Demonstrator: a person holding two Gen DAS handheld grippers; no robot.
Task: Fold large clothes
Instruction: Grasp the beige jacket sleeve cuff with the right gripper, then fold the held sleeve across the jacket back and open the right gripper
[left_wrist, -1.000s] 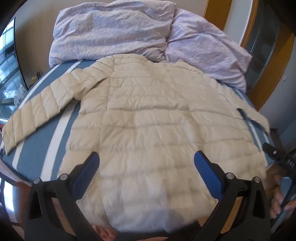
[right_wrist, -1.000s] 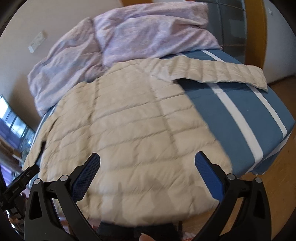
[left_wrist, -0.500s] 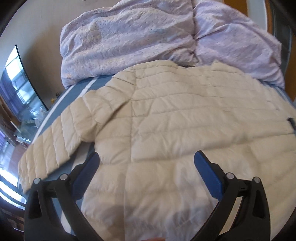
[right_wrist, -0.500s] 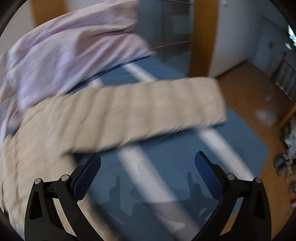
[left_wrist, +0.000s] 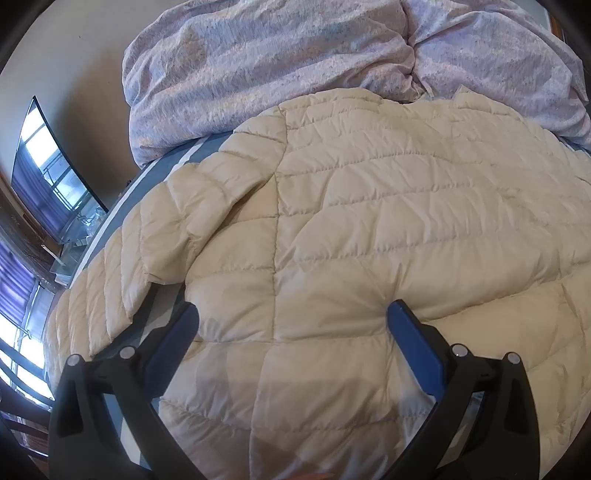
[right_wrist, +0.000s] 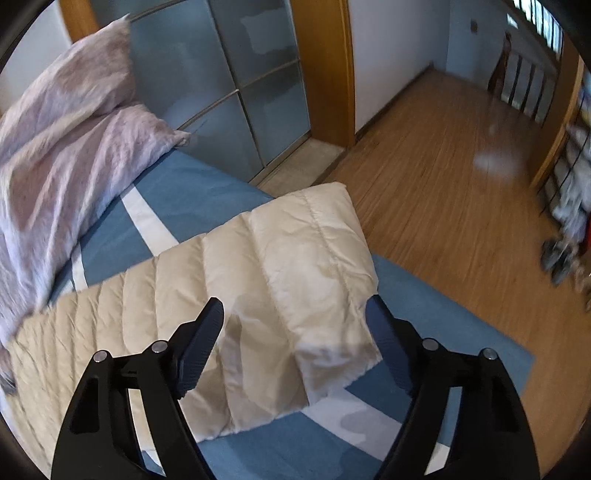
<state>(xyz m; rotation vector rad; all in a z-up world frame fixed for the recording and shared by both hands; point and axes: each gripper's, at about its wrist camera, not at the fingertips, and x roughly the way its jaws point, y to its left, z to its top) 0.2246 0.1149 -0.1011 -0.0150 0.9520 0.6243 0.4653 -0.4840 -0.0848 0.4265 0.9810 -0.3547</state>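
Note:
A cream quilted puffer jacket (left_wrist: 369, 221) lies spread flat on the bed, back side up. Its left sleeve (left_wrist: 122, 273) stretches out to the left. My left gripper (left_wrist: 291, 317) is open, low over the jacket's body beside the armpit, its right fingertip (left_wrist: 397, 310) pressing into the fabric. In the right wrist view the jacket's other sleeve (right_wrist: 266, 280) lies across the blue bed, cuff (right_wrist: 332, 347) toward the bed's edge. My right gripper (right_wrist: 295, 314) is open, its fingers straddling the sleeve close to the cuff.
A lilac duvet (left_wrist: 314, 62) is bunched at the head of the bed; it also shows in the right wrist view (right_wrist: 70, 158). The blue sheet with white stripes (right_wrist: 177, 199) ends at a wooden floor (right_wrist: 443, 166). Sliding glass doors (right_wrist: 229, 85) stand behind.
My left gripper moved forward and down onto the jacket near the left armpit. My right gripper swung right and came down over the right sleeve near its cuff.

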